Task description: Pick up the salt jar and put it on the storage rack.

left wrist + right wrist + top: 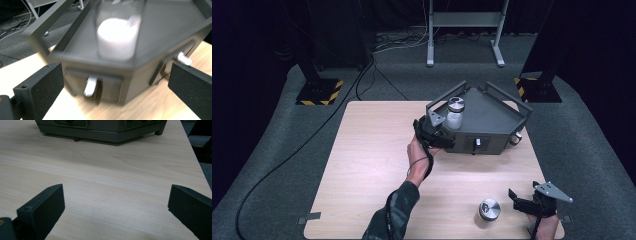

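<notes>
Dark curtains and grey carpet surround the wooden table (377, 165). Left gripper (430, 131) fingers stand wide apart, nothing between them, beside the grey tray (492, 117). A jar (455, 113) of white powder sits upright in the tray's near-left corner, free of the fingers. Right gripper (532, 202) fingers gape empty near a second jar (488, 211), probably next to load

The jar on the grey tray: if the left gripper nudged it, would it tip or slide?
The jar stands upright, taller than wide, so a high push may tip it. Its smooth sides look slippery. The tray rim would likely stop a slide.
</notes>
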A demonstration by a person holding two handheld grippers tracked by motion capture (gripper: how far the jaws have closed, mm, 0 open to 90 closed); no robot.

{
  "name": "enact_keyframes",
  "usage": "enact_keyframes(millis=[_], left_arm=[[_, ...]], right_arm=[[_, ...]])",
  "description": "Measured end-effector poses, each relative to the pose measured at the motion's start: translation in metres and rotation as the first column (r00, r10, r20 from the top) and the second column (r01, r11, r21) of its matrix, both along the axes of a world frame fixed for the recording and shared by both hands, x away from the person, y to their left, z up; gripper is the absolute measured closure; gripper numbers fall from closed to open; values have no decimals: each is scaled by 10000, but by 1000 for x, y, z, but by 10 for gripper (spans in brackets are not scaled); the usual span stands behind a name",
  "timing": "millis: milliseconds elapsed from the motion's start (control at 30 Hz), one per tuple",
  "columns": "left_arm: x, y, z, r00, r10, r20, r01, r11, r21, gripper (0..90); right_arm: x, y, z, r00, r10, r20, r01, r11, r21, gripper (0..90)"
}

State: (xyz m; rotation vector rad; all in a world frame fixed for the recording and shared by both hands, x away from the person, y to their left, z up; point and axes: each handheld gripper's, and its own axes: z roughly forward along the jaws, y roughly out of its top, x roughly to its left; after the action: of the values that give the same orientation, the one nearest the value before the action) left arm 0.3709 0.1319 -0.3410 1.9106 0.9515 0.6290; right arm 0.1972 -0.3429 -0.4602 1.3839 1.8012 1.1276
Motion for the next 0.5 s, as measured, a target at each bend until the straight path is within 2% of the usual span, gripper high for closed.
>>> enact_keyframes(millis=[67,267,400,500], left_arm=[[-7,10,-4,10000,52,-14,-52,10000,85,1],[-29,40,-22,9996,232,-184,-233,9997,-84,1],[-49,63,-40,9987,493,-139,-493,9988,17,2],[-56,76,-52,9967,727,-351,-726,9973,57,2]], right_arm=[[0,0,0,10000,-3,-10,3,10000,-27,0],[0,1,0,10000,-3,-14,3,10000,-78,0],[0,2,0,10000,-42,-1,42,10000,-83,0],[1,2,1,10000,-44,-32,44,9999,-109,0]])
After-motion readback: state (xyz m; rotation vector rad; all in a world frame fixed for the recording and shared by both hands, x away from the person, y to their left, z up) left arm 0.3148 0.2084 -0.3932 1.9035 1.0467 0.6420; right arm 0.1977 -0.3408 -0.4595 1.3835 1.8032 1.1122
